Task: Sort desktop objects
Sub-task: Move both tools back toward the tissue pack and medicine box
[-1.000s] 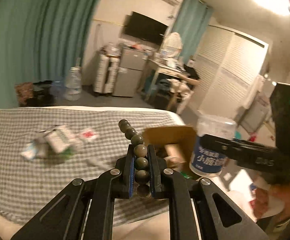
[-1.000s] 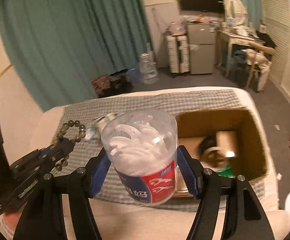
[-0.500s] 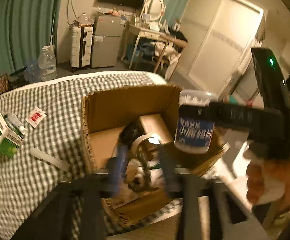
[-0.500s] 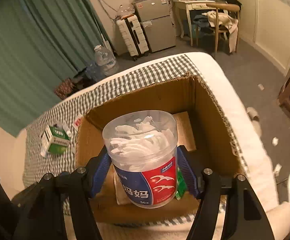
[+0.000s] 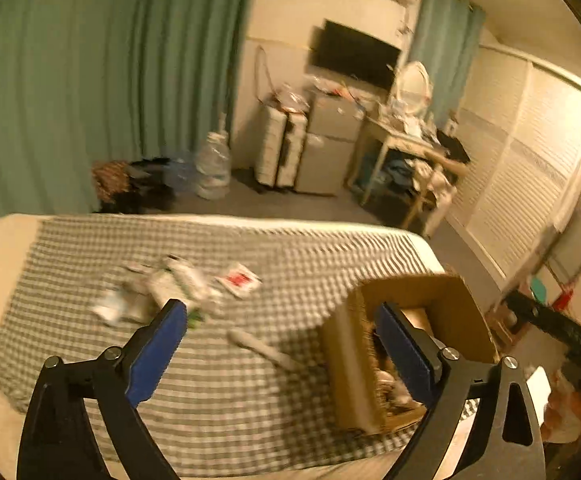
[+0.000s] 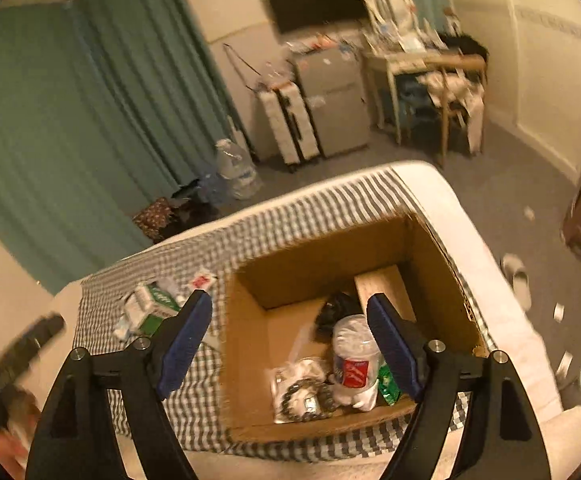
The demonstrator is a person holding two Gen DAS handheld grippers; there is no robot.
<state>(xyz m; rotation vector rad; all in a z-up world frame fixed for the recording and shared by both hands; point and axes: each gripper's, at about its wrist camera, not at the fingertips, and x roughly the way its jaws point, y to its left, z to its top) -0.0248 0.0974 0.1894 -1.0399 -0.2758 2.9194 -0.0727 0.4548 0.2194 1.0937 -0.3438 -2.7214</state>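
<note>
While the tub (image 6: 356, 354) lies in the cardboard box (image 6: 246, 332), its clear lid end points toward the box's far wall and its red-and-blue label end toward the near wall, so its long axis runs front to back, tilted. It is a round plastic cylinder holding white pieces. Beside it rests a ring of dark round beads (image 6: 310, 394) on a clear packet. The right gripper (image 6: 290, 320) has just been opening; its blue ribbed pads stand apart above the box with nothing pressed between them. The left gripper (image 5: 280, 330) has also just been opening, wide and empty, over the checked cloth (image 5: 250, 248). A green-and-white carton (image 6: 152, 308) lies on the cloth left of the box.
</note>
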